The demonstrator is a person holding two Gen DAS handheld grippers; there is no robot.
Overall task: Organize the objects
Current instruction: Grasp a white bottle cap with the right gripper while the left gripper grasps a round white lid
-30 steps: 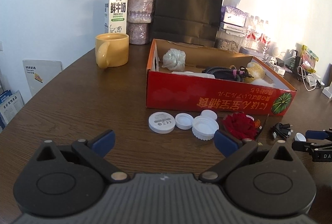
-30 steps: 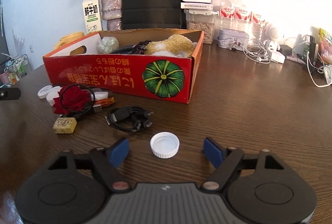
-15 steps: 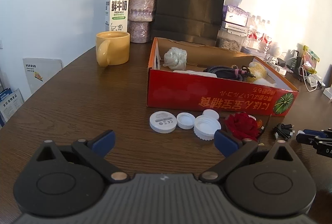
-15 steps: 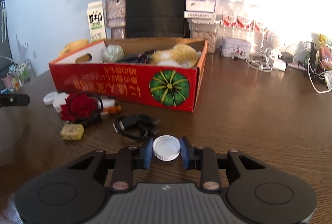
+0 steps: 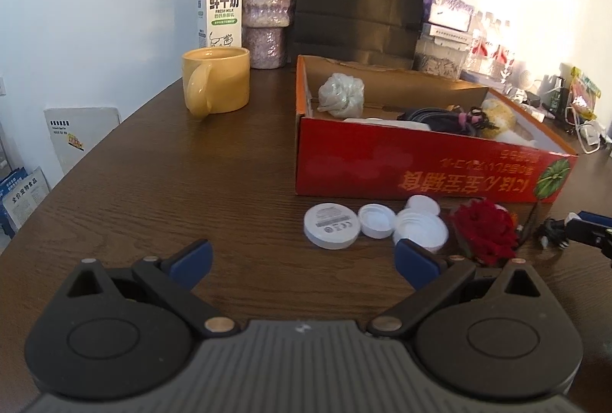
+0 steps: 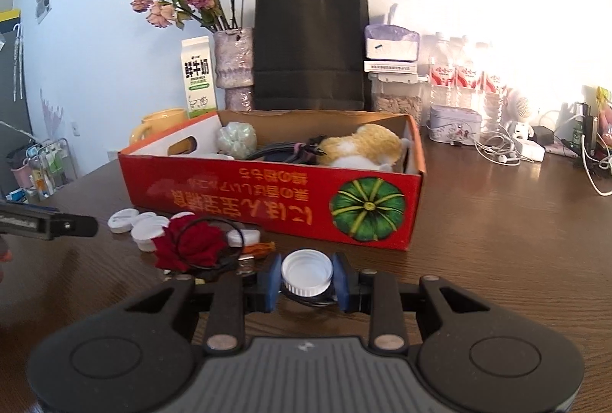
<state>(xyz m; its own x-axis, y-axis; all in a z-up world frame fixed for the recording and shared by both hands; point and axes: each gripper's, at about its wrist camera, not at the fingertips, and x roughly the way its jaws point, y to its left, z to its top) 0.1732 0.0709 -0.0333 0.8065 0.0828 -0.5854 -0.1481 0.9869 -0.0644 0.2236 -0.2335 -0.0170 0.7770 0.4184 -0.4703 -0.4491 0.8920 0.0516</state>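
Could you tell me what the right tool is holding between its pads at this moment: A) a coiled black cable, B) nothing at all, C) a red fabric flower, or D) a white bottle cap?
D: in the right wrist view the right tool has its blue pads pressed on either side of a white bottle cap, just in front of the red box.

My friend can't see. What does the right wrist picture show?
The right claw pinches a white bottle cap just above a brown table. Behind it sits a red cardboard box holding a yellow plush toy, with a red fabric flower in front.
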